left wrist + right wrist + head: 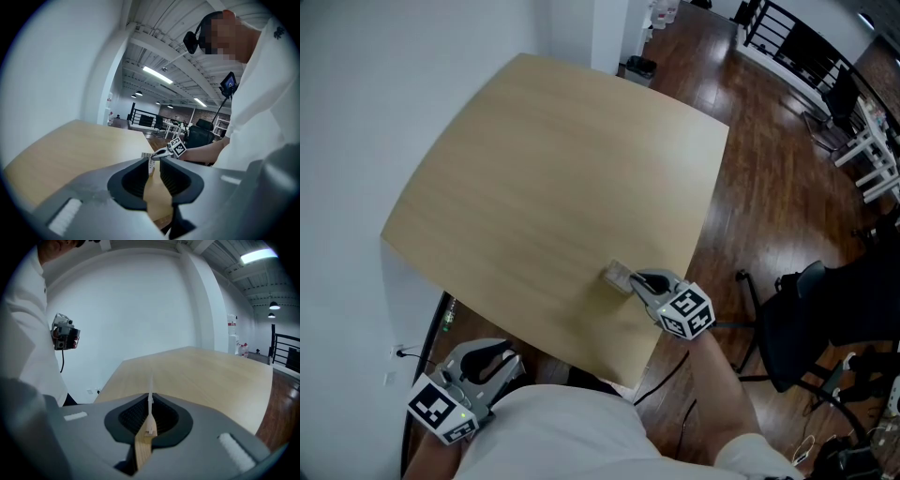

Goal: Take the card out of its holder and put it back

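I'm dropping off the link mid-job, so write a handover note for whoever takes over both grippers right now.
Right gripper: shut on the card, which shows edge-on between its pads.
Left gripper: open, empty, held low off the table's near edge.
The card stands upright near the table's front right corner. I cannot tell whether it has left its holder.
Done: card gripped.
Left: draw it out, then put it back.

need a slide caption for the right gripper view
Right gripper shut on the thin card, seen edge-on, over the wooden table.
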Tool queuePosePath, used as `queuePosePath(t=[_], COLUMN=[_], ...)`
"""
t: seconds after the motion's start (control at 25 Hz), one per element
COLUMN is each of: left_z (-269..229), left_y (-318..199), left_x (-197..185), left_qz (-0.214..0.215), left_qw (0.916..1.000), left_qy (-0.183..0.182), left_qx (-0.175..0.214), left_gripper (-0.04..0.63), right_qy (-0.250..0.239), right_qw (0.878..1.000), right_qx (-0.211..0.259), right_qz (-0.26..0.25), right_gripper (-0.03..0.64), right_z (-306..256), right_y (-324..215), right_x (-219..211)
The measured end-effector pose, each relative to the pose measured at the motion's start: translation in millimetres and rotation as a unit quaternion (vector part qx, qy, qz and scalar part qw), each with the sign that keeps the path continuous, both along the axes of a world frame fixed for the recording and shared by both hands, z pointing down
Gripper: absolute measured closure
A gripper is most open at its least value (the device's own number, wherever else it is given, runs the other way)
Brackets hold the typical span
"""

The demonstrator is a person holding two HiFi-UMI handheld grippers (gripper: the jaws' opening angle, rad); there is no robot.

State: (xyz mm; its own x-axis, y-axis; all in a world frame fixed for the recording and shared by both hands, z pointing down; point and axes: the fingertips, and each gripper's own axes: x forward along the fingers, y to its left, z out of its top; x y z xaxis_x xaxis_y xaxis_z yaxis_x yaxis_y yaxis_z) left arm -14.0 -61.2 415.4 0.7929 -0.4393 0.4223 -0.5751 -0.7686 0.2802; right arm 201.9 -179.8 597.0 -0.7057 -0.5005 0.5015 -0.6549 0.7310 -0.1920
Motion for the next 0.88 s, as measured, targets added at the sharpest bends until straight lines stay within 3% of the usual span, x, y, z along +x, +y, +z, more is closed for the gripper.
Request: queuePosePath(t=[0.52, 0.88], left_z=[5.5, -12.6], left_y=[5.6, 19.6], left_x=[0.9, -25.1], left_qz=[0.004, 0.036], left_qw=[1.0, 0.9991], left_qy=[-0.002, 0.016], left_qx=[-0.007, 0.018], left_gripper=[0.514, 0.514], right_qy=[-0.007, 0.016], right_qw=[0.999, 0.996], right_qx=[0.05, 0.089], right_qz=[0.006, 0.028], right_gripper=[0.595, 0.595], right_z=[-57.7, -112.7], right_y=[-3.7, 31.8], right_x=[7.2, -13.7])
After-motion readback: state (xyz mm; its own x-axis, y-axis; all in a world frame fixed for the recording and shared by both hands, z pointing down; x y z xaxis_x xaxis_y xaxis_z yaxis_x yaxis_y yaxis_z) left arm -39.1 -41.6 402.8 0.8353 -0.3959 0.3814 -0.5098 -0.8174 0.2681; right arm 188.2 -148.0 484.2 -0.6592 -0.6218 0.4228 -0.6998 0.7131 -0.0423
